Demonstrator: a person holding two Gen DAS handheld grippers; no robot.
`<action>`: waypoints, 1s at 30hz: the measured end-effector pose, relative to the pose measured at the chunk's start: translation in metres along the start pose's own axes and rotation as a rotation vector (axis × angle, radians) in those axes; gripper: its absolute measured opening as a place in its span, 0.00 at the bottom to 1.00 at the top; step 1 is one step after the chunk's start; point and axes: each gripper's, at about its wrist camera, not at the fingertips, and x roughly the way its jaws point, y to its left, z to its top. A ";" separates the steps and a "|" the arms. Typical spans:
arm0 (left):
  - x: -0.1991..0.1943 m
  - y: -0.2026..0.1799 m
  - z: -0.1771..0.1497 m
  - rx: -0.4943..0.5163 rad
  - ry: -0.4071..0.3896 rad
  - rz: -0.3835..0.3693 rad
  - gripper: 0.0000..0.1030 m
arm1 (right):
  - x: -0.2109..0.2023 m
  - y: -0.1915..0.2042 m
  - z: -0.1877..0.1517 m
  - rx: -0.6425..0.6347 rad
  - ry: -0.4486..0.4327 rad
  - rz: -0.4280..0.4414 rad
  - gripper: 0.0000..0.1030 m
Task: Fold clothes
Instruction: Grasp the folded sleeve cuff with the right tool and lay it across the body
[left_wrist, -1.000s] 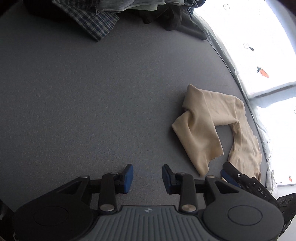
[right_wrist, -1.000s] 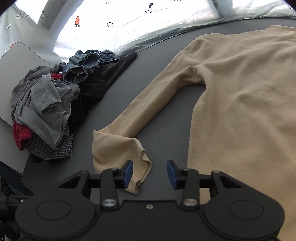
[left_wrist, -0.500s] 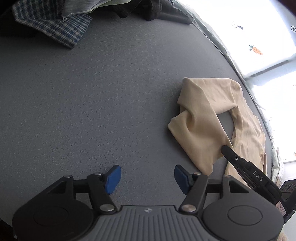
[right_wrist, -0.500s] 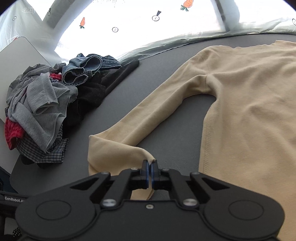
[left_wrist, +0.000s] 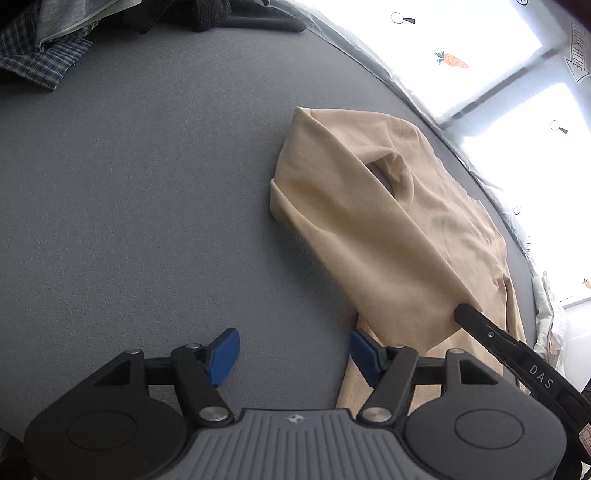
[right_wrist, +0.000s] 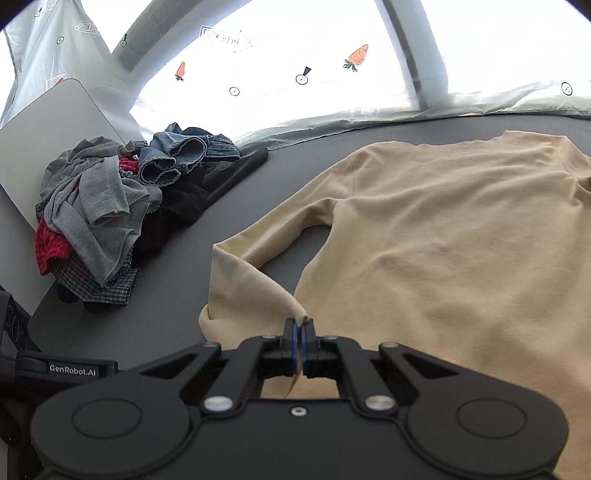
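I get strong daylight through the translucent white sheeting (right_wrist: 332, 96) behind the table, and it blows out to pure white in both views, so only its small printed marks read. The grey tabletop (left_wrist: 147, 184) is evenly lit, with soft shadows under the beige top (right_wrist: 461, 240). Fisheye bending curves every edge and the corners go black. Focus looks sharp; I see no motion blur.

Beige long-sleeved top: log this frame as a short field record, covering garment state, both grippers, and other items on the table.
garment: beige top spread on grey table
sleeve: cuff lifted, sleeve doubled back
right gripper: shut on cuff
left gripper: open, holding nothing, right pad at the top's edge
other items: clothes pile at the far left edge
fold stage: first sleeve only
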 end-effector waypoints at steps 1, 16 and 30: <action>0.001 -0.008 -0.006 0.003 -0.007 0.004 0.65 | -0.004 -0.006 -0.001 -0.008 0.007 0.006 0.02; 0.021 -0.093 -0.064 0.029 -0.067 0.058 0.65 | -0.045 -0.104 0.007 0.006 0.035 0.040 0.02; 0.069 -0.155 -0.066 0.187 -0.005 0.135 0.67 | -0.085 -0.225 0.029 0.292 -0.110 -0.105 0.00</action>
